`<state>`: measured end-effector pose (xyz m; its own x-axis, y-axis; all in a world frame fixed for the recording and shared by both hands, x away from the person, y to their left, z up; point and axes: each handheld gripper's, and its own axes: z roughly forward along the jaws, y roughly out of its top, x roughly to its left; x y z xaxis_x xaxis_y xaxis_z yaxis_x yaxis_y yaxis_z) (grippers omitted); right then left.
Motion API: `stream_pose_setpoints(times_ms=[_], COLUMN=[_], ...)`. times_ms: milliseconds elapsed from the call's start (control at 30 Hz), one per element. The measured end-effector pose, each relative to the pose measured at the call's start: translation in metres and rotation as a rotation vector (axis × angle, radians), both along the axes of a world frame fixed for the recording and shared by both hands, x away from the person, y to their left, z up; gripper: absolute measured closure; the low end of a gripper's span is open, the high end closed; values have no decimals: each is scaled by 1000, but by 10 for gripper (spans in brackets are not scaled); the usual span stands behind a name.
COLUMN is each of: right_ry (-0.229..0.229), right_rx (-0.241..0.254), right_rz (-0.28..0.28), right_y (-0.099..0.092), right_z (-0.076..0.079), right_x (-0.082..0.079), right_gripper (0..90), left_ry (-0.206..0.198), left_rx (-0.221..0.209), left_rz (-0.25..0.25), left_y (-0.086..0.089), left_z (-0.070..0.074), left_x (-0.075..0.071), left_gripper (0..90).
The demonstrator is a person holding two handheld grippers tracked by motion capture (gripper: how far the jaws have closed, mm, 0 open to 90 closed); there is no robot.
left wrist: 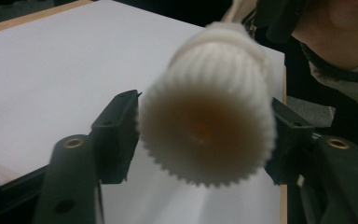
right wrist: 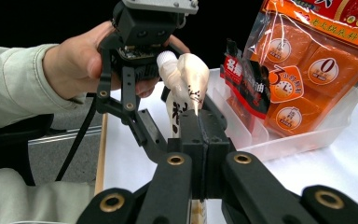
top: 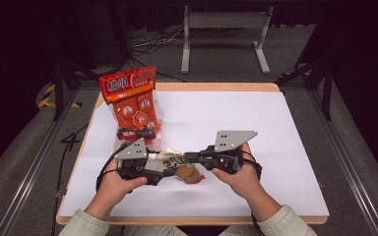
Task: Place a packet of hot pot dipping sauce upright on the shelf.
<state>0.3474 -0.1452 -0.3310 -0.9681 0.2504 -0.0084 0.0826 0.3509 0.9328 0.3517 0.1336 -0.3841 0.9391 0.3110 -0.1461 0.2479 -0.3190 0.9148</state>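
Note:
A soft cream sauce pouch [top: 171, 159] with black writing hangs between both grippers over the table's front middle. Its white ribbed screw cap [left wrist: 207, 126] sits between the jaws of my left gripper [left wrist: 205, 128], which press on both its sides. My right gripper [right wrist: 203, 128] is shut on the pouch's [right wrist: 186, 79] lower body, with the cap [right wrist: 166, 58] pointing away toward the left gripper [right wrist: 137, 42]. From above, the left gripper [top: 155, 156] and right gripper [top: 185, 157] face each other tip to tip.
A clear plastic tray [right wrist: 307, 135] holds a big orange packet [top: 134, 101] and a black-red sachet [top: 134, 132] at the left rear. A small red-brown packet [top: 188, 173] lies under the pouch. White paper [top: 256, 123] covers the wooden table; a metal stand [top: 224, 34] is beyond.

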Motion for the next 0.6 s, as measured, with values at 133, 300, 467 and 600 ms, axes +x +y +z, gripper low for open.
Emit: stream_pose_setpoints(times_ms=[133,300,467,600], right_ry=[-2,-4,-3,-5], right_rx=[11,16,31,41], right_rz=[-3,-4,-7,-8], right_y=[0,0,-2,-2], right_z=[-1,-1,0,0], right_x=[0,-1,0,0], right_gripper=[900,900,900,900], left_ry=[18,23,14,9], left_rx=[-21,-26,-32,-28], left_rz=[-31,-55,-68,-74], left_y=[-5,-11,-8,-7], left_z=[-4,-11,-9,-6], left_x=[0,1,-1,-3], left_gripper=[531,609,759,817])
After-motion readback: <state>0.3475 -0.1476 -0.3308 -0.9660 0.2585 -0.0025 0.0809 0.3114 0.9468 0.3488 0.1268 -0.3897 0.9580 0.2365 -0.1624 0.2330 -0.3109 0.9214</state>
